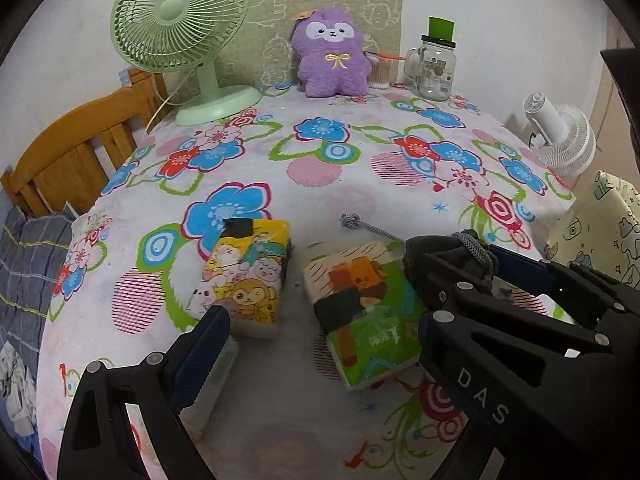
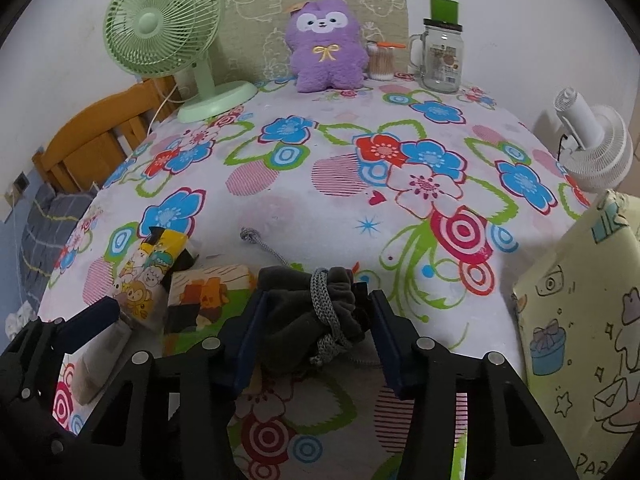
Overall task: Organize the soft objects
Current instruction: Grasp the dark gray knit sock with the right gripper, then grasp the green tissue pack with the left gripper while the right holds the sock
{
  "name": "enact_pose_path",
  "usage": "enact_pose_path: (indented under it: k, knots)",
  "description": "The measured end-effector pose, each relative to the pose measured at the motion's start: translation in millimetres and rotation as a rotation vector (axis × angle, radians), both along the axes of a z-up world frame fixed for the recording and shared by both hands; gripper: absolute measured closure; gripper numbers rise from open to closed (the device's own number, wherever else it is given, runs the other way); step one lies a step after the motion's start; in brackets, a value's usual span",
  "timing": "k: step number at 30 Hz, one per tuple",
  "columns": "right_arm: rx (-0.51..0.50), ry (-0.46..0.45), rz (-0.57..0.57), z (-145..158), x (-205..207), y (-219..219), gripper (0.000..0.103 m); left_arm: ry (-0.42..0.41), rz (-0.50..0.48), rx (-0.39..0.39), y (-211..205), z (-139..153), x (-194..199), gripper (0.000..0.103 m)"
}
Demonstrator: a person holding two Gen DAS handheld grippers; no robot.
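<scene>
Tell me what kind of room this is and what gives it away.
Most likely a bedroom at home. A wooden bed frame with checked bedding stands beside the table in its floral cloth, and a purple plush toy and a green desk fan sit at its back.

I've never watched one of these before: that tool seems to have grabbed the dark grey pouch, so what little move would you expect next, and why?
Probably a short lift straight up. The right tool has its two blue fingers closed on the dark grey drawstring cloth pouch, which sits low by the green-and-orange tissue pack, its grey cord trailing over the floral cloth. Lifting frees both. The left tool looks open.
</scene>
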State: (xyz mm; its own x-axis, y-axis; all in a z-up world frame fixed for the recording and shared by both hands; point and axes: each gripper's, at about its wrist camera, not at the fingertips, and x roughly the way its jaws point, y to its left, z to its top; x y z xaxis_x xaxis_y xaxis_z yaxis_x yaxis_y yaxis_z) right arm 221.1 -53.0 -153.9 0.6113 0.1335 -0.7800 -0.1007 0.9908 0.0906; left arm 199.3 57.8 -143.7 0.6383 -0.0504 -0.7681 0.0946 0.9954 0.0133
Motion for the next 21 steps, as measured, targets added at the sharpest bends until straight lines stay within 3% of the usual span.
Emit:
enact_pose_path:
  k: [21]
  knots:
    - [-0.023, -0.016, -0.049, 6, -5, -26, 0.052, -0.005, -0.054, -0.033, -34, -1, 0, 0.011]
